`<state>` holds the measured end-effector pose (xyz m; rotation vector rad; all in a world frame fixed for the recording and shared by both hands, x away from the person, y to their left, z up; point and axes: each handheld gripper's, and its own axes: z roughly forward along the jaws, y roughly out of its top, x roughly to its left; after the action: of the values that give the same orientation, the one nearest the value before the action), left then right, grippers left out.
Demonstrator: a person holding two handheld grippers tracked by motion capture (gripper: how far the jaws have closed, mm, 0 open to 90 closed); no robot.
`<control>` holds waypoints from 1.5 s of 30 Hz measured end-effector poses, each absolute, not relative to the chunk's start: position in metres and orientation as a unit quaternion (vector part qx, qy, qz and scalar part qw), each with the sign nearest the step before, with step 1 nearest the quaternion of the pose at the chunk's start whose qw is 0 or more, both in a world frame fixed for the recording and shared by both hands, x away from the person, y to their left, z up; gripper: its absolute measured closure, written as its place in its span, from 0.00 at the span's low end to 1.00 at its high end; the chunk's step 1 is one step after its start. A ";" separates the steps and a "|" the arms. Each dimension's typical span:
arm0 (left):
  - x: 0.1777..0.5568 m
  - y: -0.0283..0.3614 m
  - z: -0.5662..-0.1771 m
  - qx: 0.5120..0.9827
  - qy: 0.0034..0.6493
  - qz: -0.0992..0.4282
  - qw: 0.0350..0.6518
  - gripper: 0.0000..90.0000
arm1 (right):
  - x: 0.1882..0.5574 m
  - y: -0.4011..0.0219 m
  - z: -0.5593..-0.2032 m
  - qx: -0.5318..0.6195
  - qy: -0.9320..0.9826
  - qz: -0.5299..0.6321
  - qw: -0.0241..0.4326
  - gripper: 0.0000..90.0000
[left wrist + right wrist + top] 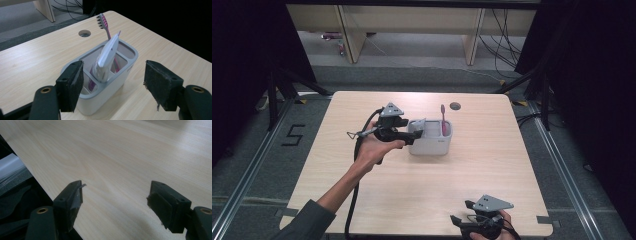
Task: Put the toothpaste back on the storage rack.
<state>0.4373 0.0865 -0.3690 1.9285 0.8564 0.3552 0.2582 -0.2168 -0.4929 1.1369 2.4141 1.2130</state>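
The left gripper (413, 136) is held out on an extended forearm, jaws wide apart and gripping nothing; the right gripper (460, 212) sits low and near, jaws likewise spread.

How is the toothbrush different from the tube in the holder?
The toothbrush is thin and pink with dark bristles; the tube is wide, flat and white. The toothbrush sticks up higher than the tube. The toothbrush sits in the far part of the holder; the tube is nearer the middle. Both stand leaning in it, and neither is gripped.
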 end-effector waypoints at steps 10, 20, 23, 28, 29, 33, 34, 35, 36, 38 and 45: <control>0.421 0.101 -0.373 0.779 0.358 0.147 0.493 0.33 | 0.259 -0.215 -0.493 0.386 0.818 0.413 0.105 0.31; 0.408 0.115 -0.384 0.775 0.361 0.131 0.502 0.28 | 0.259 -0.215 -0.493 0.389 0.818 0.412 0.100 0.31; 0.406 0.119 -0.386 0.770 0.364 0.132 0.507 0.26 | 0.259 -0.215 -0.493 0.386 0.820 0.410 0.107 0.31; 0.402 0.123 -0.389 0.770 0.361 0.127 0.510 0.24 | 0.258 -0.214 -0.494 0.399 0.816 0.409 0.090 0.31; 0.400 0.123 -0.389 0.771 0.361 0.128 0.509 0.23 | 0.259 -0.215 -0.494 0.391 0.818 0.411 0.094 0.31; 0.395 0.124 -0.392 0.773 0.354 0.127 0.511 0.22 | 0.257 -0.213 -0.493 0.405 0.813 0.408 0.088 0.31; 0.394 0.124 -0.393 0.772 0.353 0.126 0.514 0.22 | 0.259 -0.215 -0.494 0.390 0.818 0.410 0.100 0.31; 0.393 0.124 -0.393 0.775 0.352 0.126 0.509 0.22 | 0.260 -0.215 -0.494 0.387 0.819 0.410 0.104 0.31; 0.391 0.124 -0.394 0.774 0.352 0.125 0.511 0.21 | 0.258 -0.214 -0.493 0.394 0.817 0.410 0.095 0.31; 0.389 0.125 -0.396 0.773 0.350 0.123 0.515 0.21 | 0.258 -0.214 -0.494 0.398 0.816 0.410 0.090 0.31; 0.378 0.132 -0.401 0.771 0.346 0.121 0.520 0.21 | 0.259 -0.215 -0.494 0.390 0.818 0.411 0.094 0.31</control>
<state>0.3785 0.1316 -0.4007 1.8491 0.8299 0.2912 0.2595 -0.2146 -0.4939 1.1576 2.4265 1.2199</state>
